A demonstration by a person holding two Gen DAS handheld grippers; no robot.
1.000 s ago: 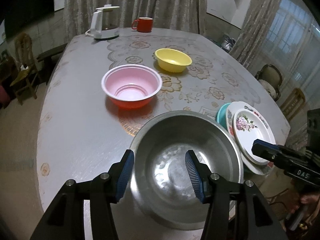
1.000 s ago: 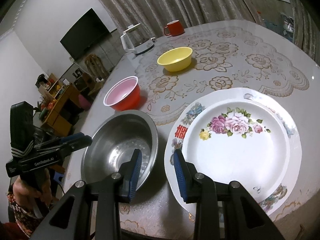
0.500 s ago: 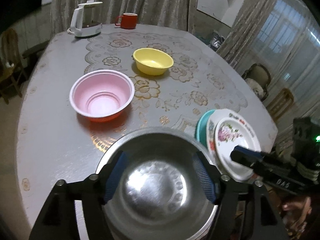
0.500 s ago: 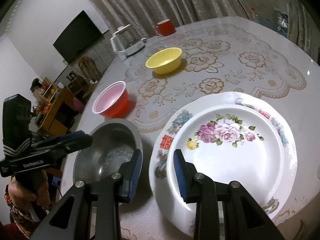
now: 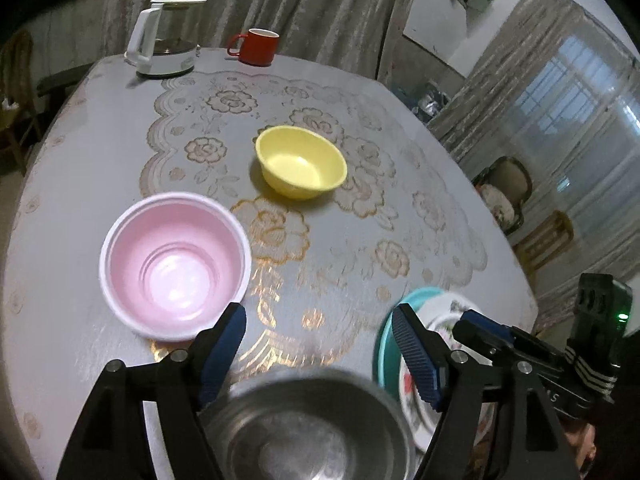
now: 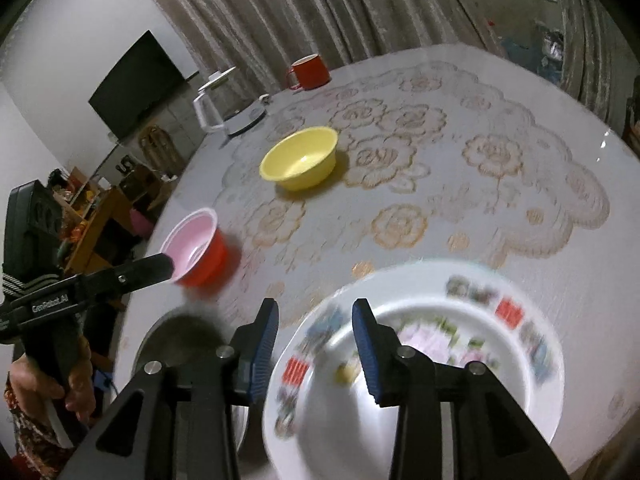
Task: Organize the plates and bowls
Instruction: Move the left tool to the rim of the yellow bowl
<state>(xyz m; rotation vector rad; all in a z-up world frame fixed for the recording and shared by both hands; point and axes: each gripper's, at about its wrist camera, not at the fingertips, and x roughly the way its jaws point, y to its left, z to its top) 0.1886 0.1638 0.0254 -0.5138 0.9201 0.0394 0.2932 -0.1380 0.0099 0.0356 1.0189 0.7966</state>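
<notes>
White kettle (image 5: 166, 38), red mug (image 5: 256, 47) at far table (image 5: 60, 184) edge; wall TV (image 6: 136, 80).

steel bowl (image 5: 316, 432): shiny metal | pink bowl (image 5: 176, 266): glossy plastic | table (image 5: 400, 216): glossy

The left hand-held gripper (image 5: 318, 344) has its jaws spread wide, its blue-padded fingers (image 5: 224, 344) well apart and pointing toward the far side. In the right wrist view it reaches in from the left, with the person's left hand (image 6: 60, 384) wrapped around its black handle. The right hand-held gripper (image 6: 314, 338) has its jaws parted more narrowly, also pointing far; in the left wrist view it shows at the near right
</notes>
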